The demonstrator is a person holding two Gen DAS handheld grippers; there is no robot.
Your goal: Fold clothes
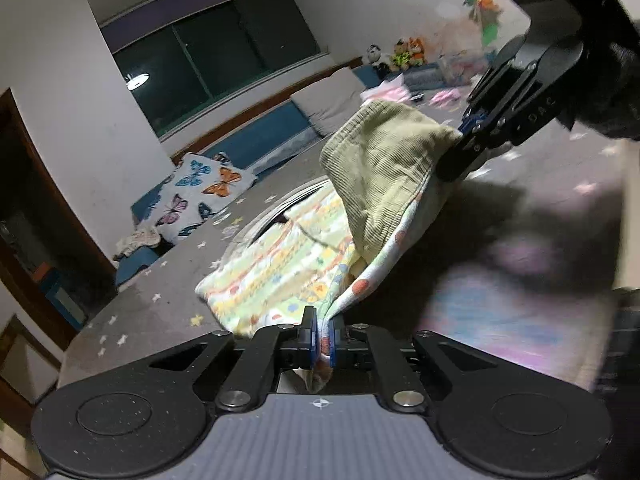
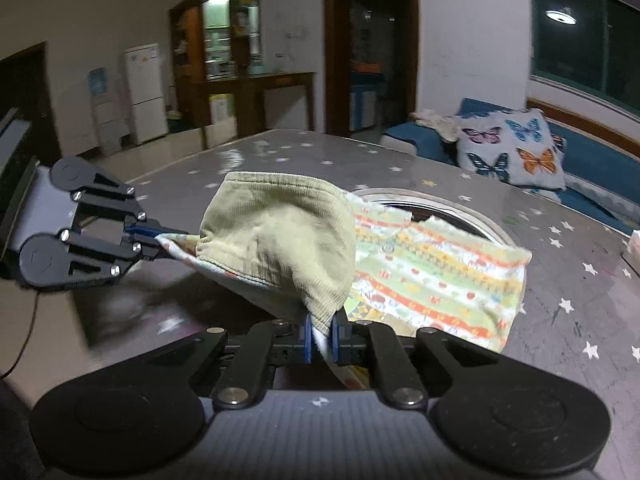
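Note:
A small child's garment with bright printed stripes [image 1: 276, 276] [image 2: 436, 276] and an olive ribbed waistband [image 1: 380, 168] [image 2: 276, 236] hangs between my two grippers above the grey star-patterned table [image 1: 160, 304] [image 2: 560, 280]. My left gripper [image 1: 322, 336] [image 2: 154, 240] is shut on one corner of the waistband end. My right gripper [image 2: 322, 336] [image 1: 466, 136] is shut on the other corner. The far end of the garment lies on the table.
A round white-rimmed opening [image 2: 452, 208] [image 1: 280, 208] sits in the table under the garment. A butterfly cushion [image 2: 512, 152] [image 1: 200, 196] lies on a blue bench beyond. Toys and pink clothes [image 1: 400, 64] lie at the far end.

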